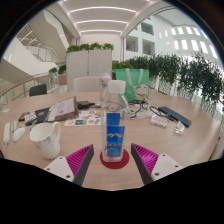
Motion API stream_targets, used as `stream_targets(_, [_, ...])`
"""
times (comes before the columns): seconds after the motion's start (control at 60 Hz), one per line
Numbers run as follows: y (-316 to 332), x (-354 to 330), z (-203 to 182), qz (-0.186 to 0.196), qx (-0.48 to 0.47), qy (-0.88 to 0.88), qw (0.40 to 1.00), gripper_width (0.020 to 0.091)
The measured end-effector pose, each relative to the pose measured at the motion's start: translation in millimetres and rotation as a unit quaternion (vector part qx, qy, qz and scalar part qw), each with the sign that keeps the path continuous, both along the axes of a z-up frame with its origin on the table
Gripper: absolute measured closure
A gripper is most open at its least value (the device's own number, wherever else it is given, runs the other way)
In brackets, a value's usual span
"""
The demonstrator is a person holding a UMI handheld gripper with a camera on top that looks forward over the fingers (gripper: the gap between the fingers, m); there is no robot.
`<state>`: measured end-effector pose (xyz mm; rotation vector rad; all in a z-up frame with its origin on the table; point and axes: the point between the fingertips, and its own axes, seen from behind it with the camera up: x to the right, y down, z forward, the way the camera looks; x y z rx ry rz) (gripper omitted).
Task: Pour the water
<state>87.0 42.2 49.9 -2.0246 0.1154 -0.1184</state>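
We held the gripper (112, 160) low over the round table (190, 125), with its two fingers spread wide apart. One pink pad (80, 159) sat on the left finger and the other pink pad (146, 157) on the right, and nothing was pinched between them.

The water bottle (113, 122) stood straight up just ahead of the fingers, right in the middle of the gap. It had a white cap and a blue label, and it rested on a small red coaster (113, 161) (so the table carried it, not us). We saw clear space on both sides of it, so the fingers were not touching it.

That was the thing that mattered most. The bottle was tall and pointed up, and the fingers opened sideways, so they faced its two sides. We thought a short push straight forward would put the pads beside its lower half, and then they could squeeze.

The white mug (45, 139) waited on the table, off to the left of the bottle and a bit apart from it. We guessed the water should go in there, so the bottle would need to be carried left and tipped that way.

Papers and other small things lay farther back on the table, well beyond the bottle. No water had been poured yet, as far as we could judge.
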Motion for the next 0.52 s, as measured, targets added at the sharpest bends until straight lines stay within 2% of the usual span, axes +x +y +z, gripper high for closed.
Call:
stream_targets(0.35, [-190.3, -114.4, 143.7, -0.048, 0.024, -0.016, 0.998, 0.0267])
stream_targets(0.517, [-251.5, -165.2, 191.0, -0.046, 0.032, -0.012, 0.998, 0.0273])
